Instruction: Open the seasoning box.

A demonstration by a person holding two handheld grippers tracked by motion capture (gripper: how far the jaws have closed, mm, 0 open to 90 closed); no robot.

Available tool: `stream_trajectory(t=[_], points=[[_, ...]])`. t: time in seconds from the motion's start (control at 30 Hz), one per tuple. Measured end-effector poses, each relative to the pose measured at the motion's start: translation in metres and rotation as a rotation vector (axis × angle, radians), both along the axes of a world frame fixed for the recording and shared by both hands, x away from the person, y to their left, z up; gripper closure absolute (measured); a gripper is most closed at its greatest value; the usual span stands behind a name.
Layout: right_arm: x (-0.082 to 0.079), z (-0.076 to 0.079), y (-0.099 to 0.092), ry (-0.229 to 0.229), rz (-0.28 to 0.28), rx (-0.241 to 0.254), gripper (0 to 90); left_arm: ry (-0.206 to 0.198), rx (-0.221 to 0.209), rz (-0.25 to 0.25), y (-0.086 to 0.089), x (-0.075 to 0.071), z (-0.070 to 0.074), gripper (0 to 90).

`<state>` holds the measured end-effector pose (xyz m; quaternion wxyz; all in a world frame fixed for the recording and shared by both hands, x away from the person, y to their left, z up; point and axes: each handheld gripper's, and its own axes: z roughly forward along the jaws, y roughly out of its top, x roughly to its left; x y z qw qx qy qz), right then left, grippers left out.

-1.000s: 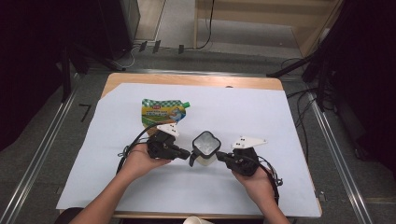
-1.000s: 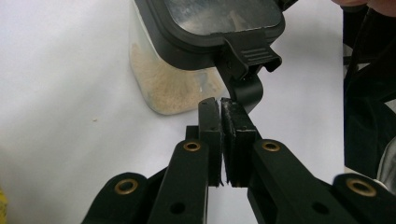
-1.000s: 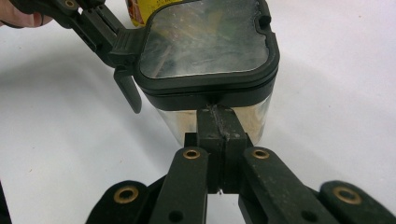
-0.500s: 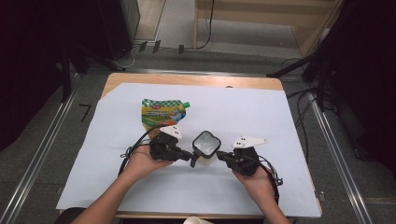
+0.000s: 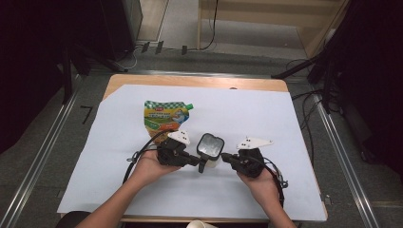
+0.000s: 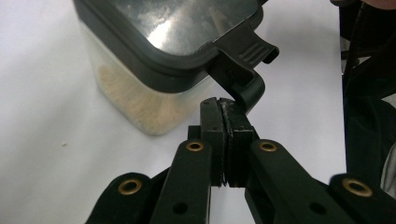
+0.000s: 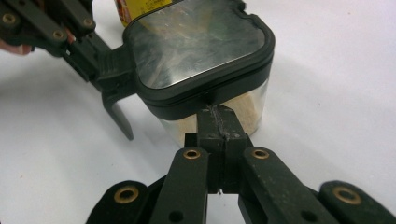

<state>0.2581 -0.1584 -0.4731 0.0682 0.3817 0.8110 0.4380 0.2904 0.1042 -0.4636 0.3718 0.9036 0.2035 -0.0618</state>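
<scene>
Clearly rigid, the clear lidded container [image 5: 209, 148] stood at table centre, at five o'clock from the sauce pouch [image 5: 166, 118]. Both the left gripper [image 6: 226, 108] and right gripper [image 7: 220, 114] were fully shut, holding nothing, tips against its latch flap [image 6: 243, 65] and lid rim. Light, slippery plastic; flaps seemed the best purchase.

We see a clear container [image 5: 209, 151] with pale beige powder inside and a shiny grey lid [image 7: 196, 46] rimmed in black. The pouch [image 5: 166, 118] is green-checked with yellow and orange print. White paper [image 5: 285, 123] covers the brown table [image 5: 190, 80].
</scene>
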Motion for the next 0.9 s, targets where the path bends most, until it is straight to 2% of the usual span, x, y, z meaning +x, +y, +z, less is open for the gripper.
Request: stream_trajectory(t=[0.37,0.67,0.73,0.8,0.9], points=[[0.005,-0.002,-0.004,-0.002,-0.029,-0.003,90.0,-0.012,-0.018,-0.019,-0.015,-0.006,-0.001,89.7],[0.011,-0.003,-0.004,-0.013,-0.055,0.000,90.0,0.001,-0.037,-0.032,-0.023,-0.007,-0.004,89.6],[0.013,-0.003,-0.003,0.010,-0.076,-0.001,90.0,0.007,-0.047,-0.023,-0.025,-0.007,-0.005,89.6],[0.015,-0.004,-0.002,0.002,-0.077,-0.009,90.0,0.012,-0.054,-0.021,-0.026,-0.007,-0.006,89.6],[0.017,-0.005,-0.003,0.012,-0.078,0.004,90.0,0.020,-0.063,-0.025,-0.028,-0.007,-0.007,89.2]])
